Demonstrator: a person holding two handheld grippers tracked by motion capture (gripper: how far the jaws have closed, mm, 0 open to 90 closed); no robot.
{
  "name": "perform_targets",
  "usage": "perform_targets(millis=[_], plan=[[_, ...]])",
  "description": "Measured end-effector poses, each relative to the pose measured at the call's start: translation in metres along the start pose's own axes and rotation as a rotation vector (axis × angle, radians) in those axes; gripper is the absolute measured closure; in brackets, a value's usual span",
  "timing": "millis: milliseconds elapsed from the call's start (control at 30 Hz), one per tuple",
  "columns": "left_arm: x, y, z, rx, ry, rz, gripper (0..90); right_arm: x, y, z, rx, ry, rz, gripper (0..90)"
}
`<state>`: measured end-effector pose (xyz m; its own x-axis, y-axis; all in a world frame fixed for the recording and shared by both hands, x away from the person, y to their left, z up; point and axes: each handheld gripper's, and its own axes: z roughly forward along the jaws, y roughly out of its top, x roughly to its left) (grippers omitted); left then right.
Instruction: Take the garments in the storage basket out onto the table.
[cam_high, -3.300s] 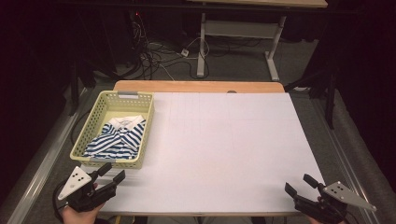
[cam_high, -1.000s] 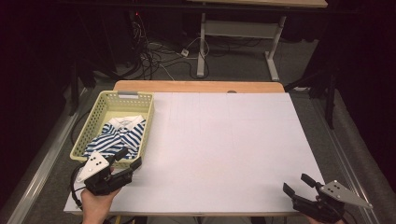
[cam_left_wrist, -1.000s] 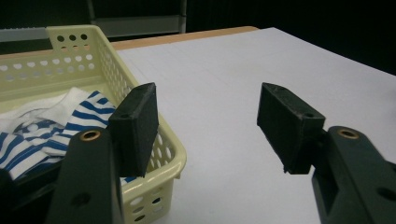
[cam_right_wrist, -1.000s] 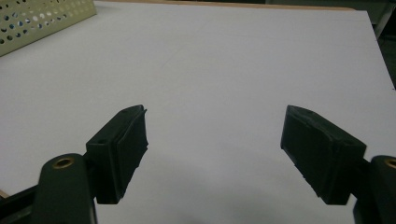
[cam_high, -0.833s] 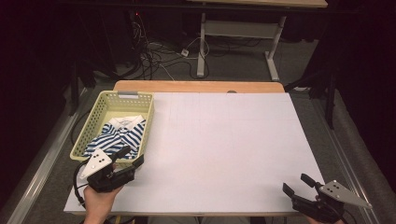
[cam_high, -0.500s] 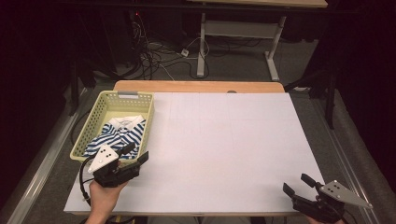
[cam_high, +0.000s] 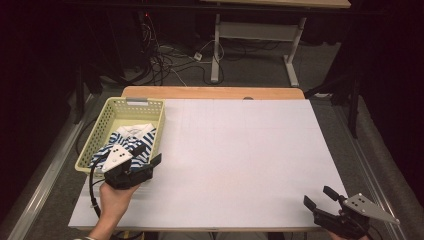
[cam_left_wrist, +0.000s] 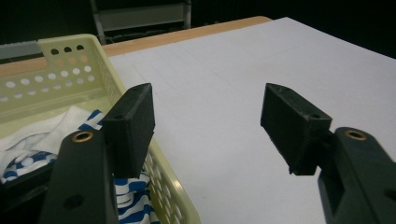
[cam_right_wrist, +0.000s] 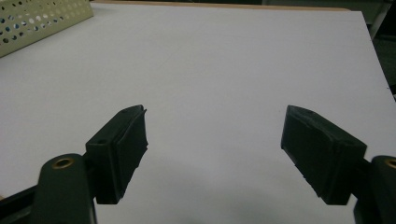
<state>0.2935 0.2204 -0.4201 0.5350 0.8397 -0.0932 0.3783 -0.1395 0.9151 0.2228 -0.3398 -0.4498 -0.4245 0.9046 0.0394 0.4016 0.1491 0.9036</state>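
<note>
A pale yellow perforated basket (cam_high: 120, 103) stands at the left of the white table top and holds a crumpled blue-and-white striped shirt (cam_high: 132, 137). My left gripper (cam_high: 149, 155) hovers over the basket's near right corner. It is open, its jaws have just been opening, and nothing is between the pads. In the left gripper view (cam_left_wrist: 208, 100) one finger hangs above the basket wall (cam_left_wrist: 70, 46) beside the shirt (cam_left_wrist: 28, 140), the other above bare table. My right gripper (cam_high: 317, 196) rests open and empty at the near right corner, and its own view (cam_right_wrist: 215, 116) faces bare white surface.
The white table top (cam_high: 240, 150) stretches from the basket to the right edge. A strip of wood (cam_high: 210, 93) borders its far side. Beyond it are floor cables (cam_high: 165, 55) and a desk frame (cam_high: 250, 35). The basket's wall (cam_right_wrist: 32, 21) appears far left in the right gripper view.
My left gripper has moved forward and right from the table's near left area to the basket's near right corner. The right gripper has stayed put.
</note>
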Motion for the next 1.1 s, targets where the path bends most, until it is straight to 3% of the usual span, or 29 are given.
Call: perform_targets(millis=[367,600,1100], plan=[[0.019,0.020,0.005,0.058,0.044,-0.015,30.1,-0.001,0.000,0.000,0.001,0.002,0.003,22.9],[0.040,0.032,0.007,0.139,0.110,-0.025,27.0,0.000,0.000,0.000,-0.001,0.007,-0.002,23.0],[0.076,0.043,0.025,0.317,0.178,-0.045,20.7,0.000,0.001,0.002,0.001,0.011,-0.003,22.7]])
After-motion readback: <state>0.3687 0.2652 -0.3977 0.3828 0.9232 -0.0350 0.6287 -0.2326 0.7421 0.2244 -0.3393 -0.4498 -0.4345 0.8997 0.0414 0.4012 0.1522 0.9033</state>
